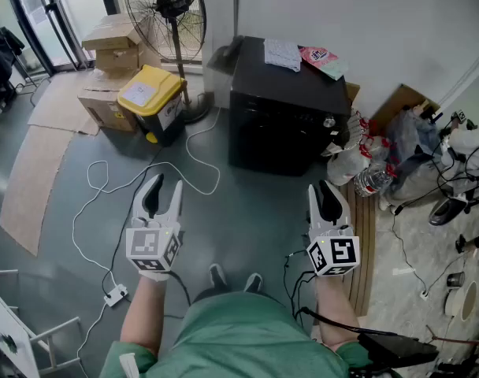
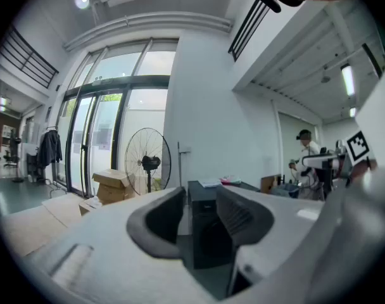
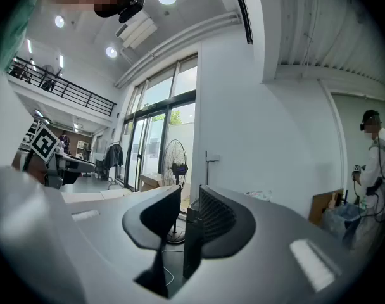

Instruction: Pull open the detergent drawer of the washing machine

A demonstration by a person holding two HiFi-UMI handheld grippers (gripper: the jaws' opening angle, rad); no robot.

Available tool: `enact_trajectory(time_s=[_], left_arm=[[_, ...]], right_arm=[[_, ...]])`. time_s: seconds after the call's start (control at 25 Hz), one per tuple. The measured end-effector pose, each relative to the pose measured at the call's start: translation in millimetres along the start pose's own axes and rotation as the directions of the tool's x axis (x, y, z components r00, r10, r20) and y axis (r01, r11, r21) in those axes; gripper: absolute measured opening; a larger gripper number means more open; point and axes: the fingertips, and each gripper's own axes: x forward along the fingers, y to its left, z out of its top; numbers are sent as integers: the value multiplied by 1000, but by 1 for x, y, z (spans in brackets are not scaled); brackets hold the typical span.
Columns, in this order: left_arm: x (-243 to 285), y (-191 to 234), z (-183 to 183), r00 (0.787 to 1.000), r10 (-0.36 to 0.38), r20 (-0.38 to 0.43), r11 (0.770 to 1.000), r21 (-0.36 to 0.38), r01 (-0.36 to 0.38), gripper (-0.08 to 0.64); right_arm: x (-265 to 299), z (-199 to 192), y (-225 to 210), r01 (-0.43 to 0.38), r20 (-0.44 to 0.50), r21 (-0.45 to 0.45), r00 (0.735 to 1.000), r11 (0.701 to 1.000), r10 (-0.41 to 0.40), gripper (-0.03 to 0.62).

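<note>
The black washing machine point(image 1: 283, 124) stands against the white wall, its dark front facing me, a small silver knob point(image 1: 329, 121) at its upper right. Its detergent drawer cannot be made out on the dark front. Both grippers hang in the air well short of the machine. My left gripper point(image 1: 167, 183) is open and empty; in the left gripper view the machine point(image 2: 208, 233) shows through the gap between its jaws. My right gripper point(image 1: 325, 185) is shut with nothing in it, and a thin strip of the machine point(image 3: 191, 233) shows past its jaws.
A pedestal fan point(image 1: 167, 14), a yellow-lidded bin point(image 1: 151, 101) and cardboard boxes point(image 1: 113, 42) stand left of the machine. A white cable point(image 1: 145, 179) snakes over the floor. Bags and bottles point(image 1: 365, 164) crowd its right side. A cloth point(image 1: 283, 53) lies on top. A person point(image 3: 373, 170) stands at the right.
</note>
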Motion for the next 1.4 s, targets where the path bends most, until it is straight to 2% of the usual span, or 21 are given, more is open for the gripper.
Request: enact_trajectory(time_s=[0.36, 0.48, 0.64, 0.84, 1.0, 1.16, 1.28, 1.4], left_arm=[[-9, 66, 0, 1000, -1, 23, 1000, -15, 1, 166], [-10, 85, 1, 999, 6, 36, 1000, -25, -5, 166], [-3, 99, -3, 999, 14, 33, 999, -38, -13, 166], [17, 113, -16, 1000, 24, 16, 998, -60, -23, 166], [37, 114, -22, 999, 35, -8, 998, -53, -35, 166], [57, 129, -15, 997, 73, -18, 997, -24, -73, 166], [79, 146, -10, 993, 113, -24, 993, -19, -113, 166], [110, 147, -9, 992, 122, -41, 992, -9, -123, 166]], right_arm=[[22, 7, 36, 55, 2, -26, 998, 998, -55, 87], [27, 12, 38, 66, 34, 23, 997, 998, -66, 87], [35, 9, 29, 83, 20, 66, 996, 994, -85, 87], [62, -2, 26, 62, -14, 68, 998, 996, -61, 87], [88, -8, 17, 14, 3, 83, 1000, 996, -15, 86], [125, -6, 8, -20, 40, 37, 999, 999, 19, 86], [158, -1, 3, -48, 83, -31, 995, 998, 50, 86], [190, -2, -11, -60, 107, -80, 992, 995, 68, 86]])
